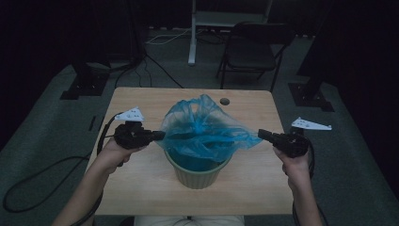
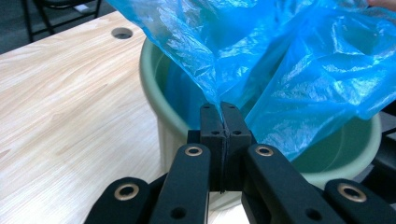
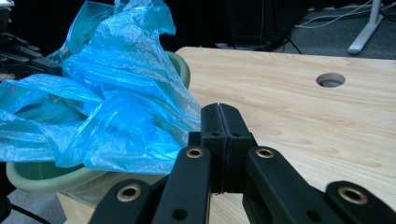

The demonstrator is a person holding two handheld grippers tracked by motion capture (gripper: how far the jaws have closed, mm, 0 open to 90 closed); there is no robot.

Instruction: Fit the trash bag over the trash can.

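The room is dim, with dark walls or curtains closing it in, though the gloom makes it hard to tell which. A light wooden tabletop (image 1: 141,188) with a round cable hole (image 1: 225,101) stands on grey carpet (image 1: 42,141). Beyond the hole, a black folding chair (image 1: 251,52) sits beside a white stand leg (image 1: 192,42). Black cables (image 1: 155,66) trail over the floor past dark stand bases (image 1: 80,87).

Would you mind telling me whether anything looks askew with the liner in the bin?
The thin blue plastic bag sits crumpled and bunched above the green ribbed plastic bin, its rim not folded over the bin's edge.
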